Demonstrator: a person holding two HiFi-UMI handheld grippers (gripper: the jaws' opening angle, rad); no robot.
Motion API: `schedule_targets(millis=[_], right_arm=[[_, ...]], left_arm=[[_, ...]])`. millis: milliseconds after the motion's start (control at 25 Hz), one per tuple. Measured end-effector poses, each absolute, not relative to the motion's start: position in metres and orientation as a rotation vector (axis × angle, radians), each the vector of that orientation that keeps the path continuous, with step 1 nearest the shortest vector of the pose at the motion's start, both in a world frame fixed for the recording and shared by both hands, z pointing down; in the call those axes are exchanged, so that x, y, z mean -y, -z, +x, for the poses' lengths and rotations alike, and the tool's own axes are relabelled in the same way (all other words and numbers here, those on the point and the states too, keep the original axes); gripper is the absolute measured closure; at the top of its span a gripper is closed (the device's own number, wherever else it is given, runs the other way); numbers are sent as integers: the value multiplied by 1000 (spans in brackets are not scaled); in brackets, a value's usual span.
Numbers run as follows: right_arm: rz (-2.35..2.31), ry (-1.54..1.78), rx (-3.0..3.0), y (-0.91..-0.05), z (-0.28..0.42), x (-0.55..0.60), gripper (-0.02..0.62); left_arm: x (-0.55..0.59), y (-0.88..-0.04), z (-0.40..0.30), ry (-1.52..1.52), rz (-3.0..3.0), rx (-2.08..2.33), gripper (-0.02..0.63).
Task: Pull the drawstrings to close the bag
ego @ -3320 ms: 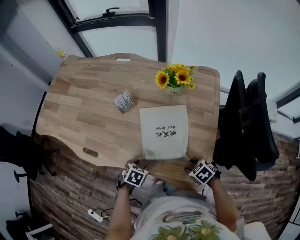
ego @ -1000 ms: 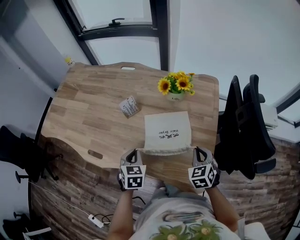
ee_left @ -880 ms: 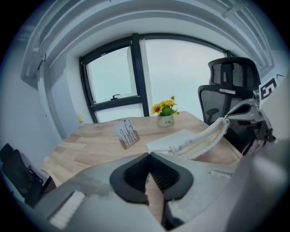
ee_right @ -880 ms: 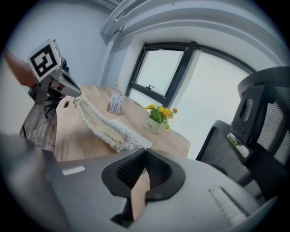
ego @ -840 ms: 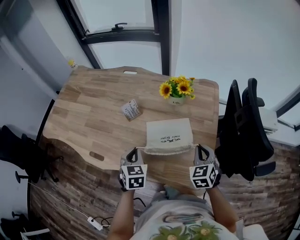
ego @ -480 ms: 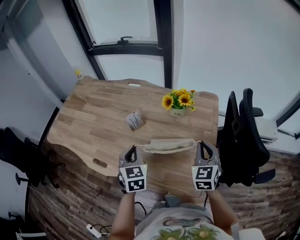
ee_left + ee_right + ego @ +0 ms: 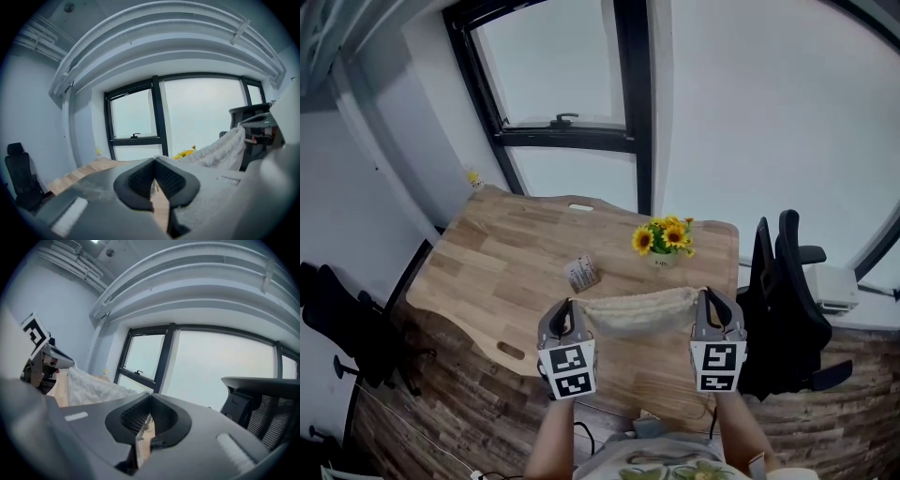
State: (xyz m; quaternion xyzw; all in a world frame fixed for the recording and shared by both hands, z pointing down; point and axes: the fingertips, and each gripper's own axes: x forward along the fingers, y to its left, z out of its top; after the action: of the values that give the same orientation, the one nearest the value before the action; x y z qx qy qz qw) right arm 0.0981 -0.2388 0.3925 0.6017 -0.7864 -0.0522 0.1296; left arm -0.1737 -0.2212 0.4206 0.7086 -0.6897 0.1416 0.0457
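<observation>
Between the left jaws: the left gripper [image 7: 153,172] is clamped tight on the left drawstring [image 7: 152,186], a thin pale cord showing in the slit where its black ribbed pads [image 7: 140,180] meet.
Between the right jaws: the right gripper [image 7: 150,412] is closed just as hard on the right drawstring [image 7: 143,432], a cream cord running down between its pads.
Gripper pose: in the head view both stand level with each other and well apart, jaws pointing to 12 o'clock, marker cubes [image 7: 570,370] at the 6 o'clock end, nearest the person's forearms [image 7: 553,441].
Bag: the cream cloth bag [image 7: 637,309] is stretched taut between the two grippers, at 3 o'clock from the left one and 9 o'clock from the right one. Its mouth is bunched into tight folds along the whole span. Whether its lower end touches the wood cannot be told.
Table: the wooden table [image 7: 487,272] lies under the bag and reaches on toward 12 o'clock.
Sunflowers: a small pot of yellow sunflowers [image 7: 666,242] stands at 12 o'clock from the bag, near the far edge.
Packet: a small printed packet [image 7: 581,274] lies flat at 10 o'clock from the bag.
Chair: a black office chair [image 7: 783,300] stands at 3 o'clock from the right gripper, beside the table.
Window: a dark-framed window [image 7: 572,122] fills the wall at 12 o'clock.
</observation>
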Motion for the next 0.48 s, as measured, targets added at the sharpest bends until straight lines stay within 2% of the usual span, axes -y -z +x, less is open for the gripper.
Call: schedule_targets(millis=[480], right_arm=[[1763, 174, 2384, -372, 87, 222, 589]], left_arm=[[207, -387, -182, -207, 2165, 2097, 600]])
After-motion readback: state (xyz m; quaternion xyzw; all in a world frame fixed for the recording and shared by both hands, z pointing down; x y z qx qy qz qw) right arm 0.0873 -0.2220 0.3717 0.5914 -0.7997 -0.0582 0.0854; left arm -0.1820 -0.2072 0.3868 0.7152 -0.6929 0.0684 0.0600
